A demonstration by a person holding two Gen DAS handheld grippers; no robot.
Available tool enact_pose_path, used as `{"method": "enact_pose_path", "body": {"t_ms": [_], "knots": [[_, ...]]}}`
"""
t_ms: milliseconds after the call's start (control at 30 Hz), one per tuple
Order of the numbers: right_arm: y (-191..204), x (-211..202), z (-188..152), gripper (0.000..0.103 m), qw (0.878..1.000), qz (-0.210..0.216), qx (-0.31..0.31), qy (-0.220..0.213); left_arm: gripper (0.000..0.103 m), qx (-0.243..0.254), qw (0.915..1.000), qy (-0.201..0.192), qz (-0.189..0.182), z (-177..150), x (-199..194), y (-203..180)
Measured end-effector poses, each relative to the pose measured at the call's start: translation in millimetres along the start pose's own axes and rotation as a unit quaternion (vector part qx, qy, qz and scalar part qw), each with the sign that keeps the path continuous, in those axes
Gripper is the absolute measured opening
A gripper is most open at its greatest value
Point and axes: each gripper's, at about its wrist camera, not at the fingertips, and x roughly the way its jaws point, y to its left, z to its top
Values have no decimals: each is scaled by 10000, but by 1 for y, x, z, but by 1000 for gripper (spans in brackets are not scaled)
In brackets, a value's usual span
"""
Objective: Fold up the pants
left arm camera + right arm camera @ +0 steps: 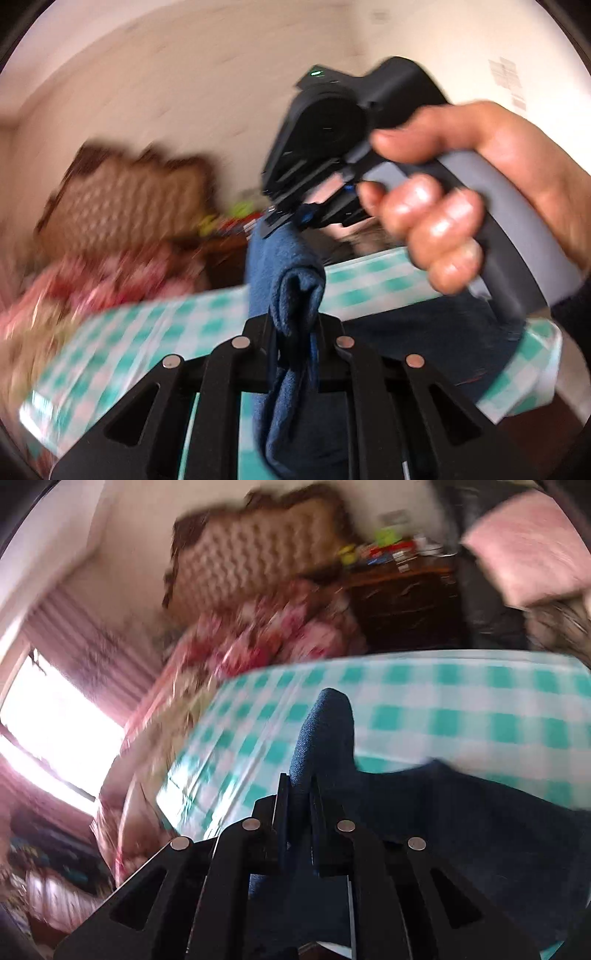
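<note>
Dark blue pants (295, 280) hang bunched between the fingers of my left gripper (295, 325), which is shut on the cloth. Straight ahead in the left wrist view a hand (461, 206) holds my right gripper (291, 221), its tips pinching the upper end of the same pants. In the right wrist view my right gripper (297, 790) is shut on a fold of the pants (325, 731), and the rest of the cloth (461, 812) trails down to the right over the green-and-white checked tablecloth (443, 701). Both views are blurred.
Beyond the checked table (155, 325) lies a bed with a floral cover (266, 635) and a tufted brown headboard (251, 554). A dark wooden nightstand (406, 602) bears small items. A pink cushion (524, 546) shows at upper right, a bright window (55, 720) at left.
</note>
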Motion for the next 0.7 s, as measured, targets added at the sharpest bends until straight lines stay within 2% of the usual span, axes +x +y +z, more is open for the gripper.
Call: {"method": "enact_pose_path", "body": {"t_ms": [67,133,167,267,333,400,500,567,600,633,667,700], "knots": [[-49,-28,-14,11,9994,-155,264,-144,13,451,9984,-94,-320,-1,8,-59],[-105,-42,-36,11,9975,-351,595,-166,13,904,9945,9,-521,-17,22,-113],[-135,-40,-50,11,9962,-495,705,-95,13,1098,9921,121,-601,-28,29,-136],[-186,-16,-81,12,9930,-794,837,268,13,1666,9808,624,-796,-71,53,-189],[-213,3,-99,23,9899,-914,961,509,13,2028,9721,857,-812,-95,64,-212],[-228,6,-105,24,9902,-766,1044,527,17,2365,9660,792,-676,-107,67,-226],[-230,7,-103,29,9910,-659,1025,558,32,2565,9615,809,-573,-117,71,-233],[-231,6,-100,35,9914,-701,946,574,32,2664,9590,817,-516,-121,75,-235],[-231,7,-98,44,9919,-684,914,560,32,2721,9575,818,-491,-122,75,-239],[-232,5,-97,46,9924,-662,884,545,26,2767,9562,823,-486,-125,77,-240],[-231,7,-96,46,9926,-656,853,554,22,2780,9560,814,-450,-126,79,-240],[-230,10,-94,38,9926,-679,796,618,17,2783,9562,800,-420,-128,77,-243]]}}
